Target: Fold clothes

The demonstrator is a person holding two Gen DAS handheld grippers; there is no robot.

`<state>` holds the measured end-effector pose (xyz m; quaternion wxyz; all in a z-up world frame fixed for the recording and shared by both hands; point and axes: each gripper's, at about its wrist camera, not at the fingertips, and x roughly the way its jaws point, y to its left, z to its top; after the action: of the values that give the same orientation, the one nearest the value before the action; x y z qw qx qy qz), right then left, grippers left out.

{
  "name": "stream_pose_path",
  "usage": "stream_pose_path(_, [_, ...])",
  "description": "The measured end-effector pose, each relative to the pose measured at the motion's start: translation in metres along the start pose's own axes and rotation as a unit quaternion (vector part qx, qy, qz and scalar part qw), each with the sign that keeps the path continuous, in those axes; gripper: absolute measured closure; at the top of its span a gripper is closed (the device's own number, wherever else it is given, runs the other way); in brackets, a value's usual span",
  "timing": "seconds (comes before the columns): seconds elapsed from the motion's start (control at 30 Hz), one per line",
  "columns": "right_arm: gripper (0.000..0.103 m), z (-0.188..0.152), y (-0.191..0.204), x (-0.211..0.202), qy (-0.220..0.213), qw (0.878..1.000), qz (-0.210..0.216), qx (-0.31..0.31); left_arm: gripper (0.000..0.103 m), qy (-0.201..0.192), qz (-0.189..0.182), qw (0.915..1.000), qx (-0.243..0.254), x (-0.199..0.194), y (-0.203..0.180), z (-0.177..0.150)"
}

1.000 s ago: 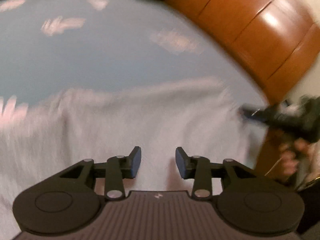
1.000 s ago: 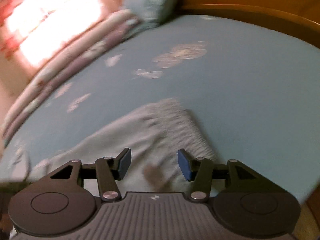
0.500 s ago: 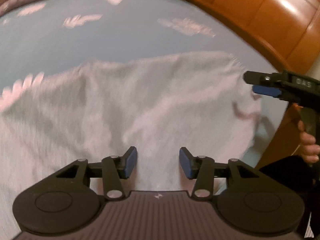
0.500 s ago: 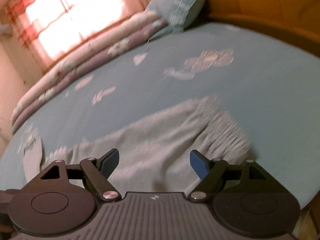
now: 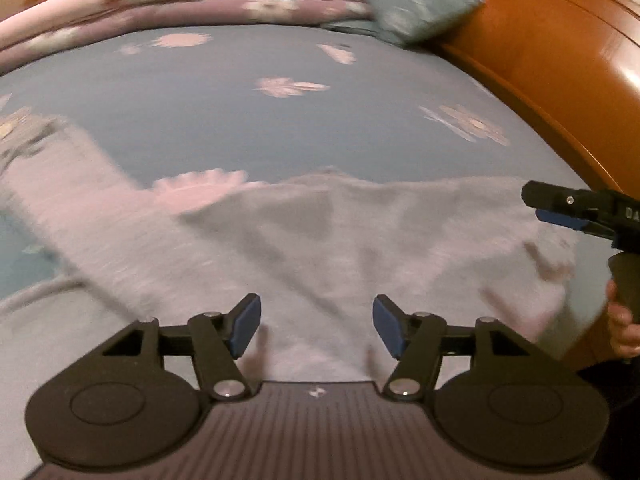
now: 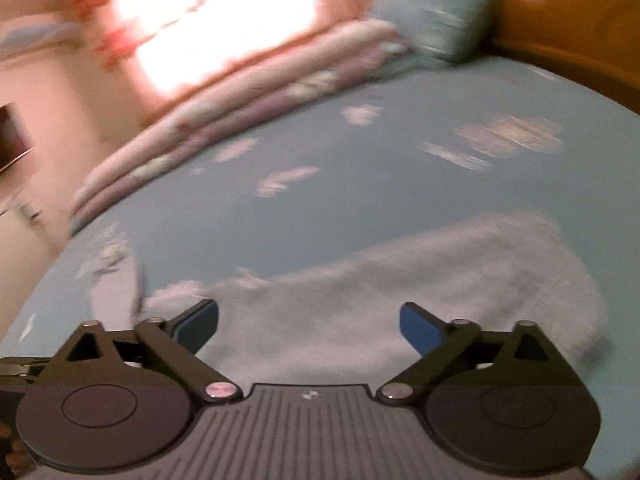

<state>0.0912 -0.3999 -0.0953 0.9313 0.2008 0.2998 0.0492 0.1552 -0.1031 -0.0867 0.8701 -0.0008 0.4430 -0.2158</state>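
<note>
**A:** Where is the garment from each pair of tongs?

**B:** The pale sweater lies flat on the blue flowered bed, ahead of and below both. In the left wrist view it fills the ground under the left tongs and spreads out in front of them. In the right wrist view it sits directly ahead of the right tongs, with its ribbed edge off to their right.

**A:** Which way does it run?

**B:** Its long axis runs crosswise to both tongs, side to side. One sleeve angles off to the far left of the left tongs.

**A:** Are either of them holding cloth?

**B:** No. The left jaws stand about half apart and are opening, with only sweater fabric seen beyond the gap, not pinched. The right jaws are as wide as they go and also opening; nothing sits between the pads.

**A:** Which hand is nearer to what?

**B:** The left is nearer the sleeve and that side of the body. The right tongs also show at the right margin of the left wrist view, just over the sweater's right edge, so that end is theirs.

**A:** So what does the next move turn on?

**B:** I'd judge it turns on the crosswise lie. Each pair of tongs has its own end, and a fold would bring one end over toward the other. The blur hides the exact hem lines.
</note>
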Motion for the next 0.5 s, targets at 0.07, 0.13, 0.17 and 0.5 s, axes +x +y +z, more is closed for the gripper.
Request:
stream_pose_path(0.07, [0.0,0.006,0.019,0.033,0.03,0.998,0.044,-0.021,0.038,-0.002,0.009,0.9994,-0.034,-0.004,0.014,-0.006])
stream_pose_path(0.13, [0.0,0.002,0.035,0.064,0.062,0.995,0.056,-0.051,0.035,-0.007,0.018,0.9974,-0.07,-0.005,0.025,-0.012])
stream_pose_path(0.17, [0.0,-0.002,0.043,0.079,0.073,0.993,0.055,-0.068,0.034,-0.007,0.023,0.9958,-0.088,-0.003,0.028,-0.014])
stream_pose_path(0.5, [0.0,-0.039,0.048,0.103,0.099,0.983,0.036,-0.148,0.031,-0.001,0.039,0.9836,-0.176,0.026,0.051,-0.018])
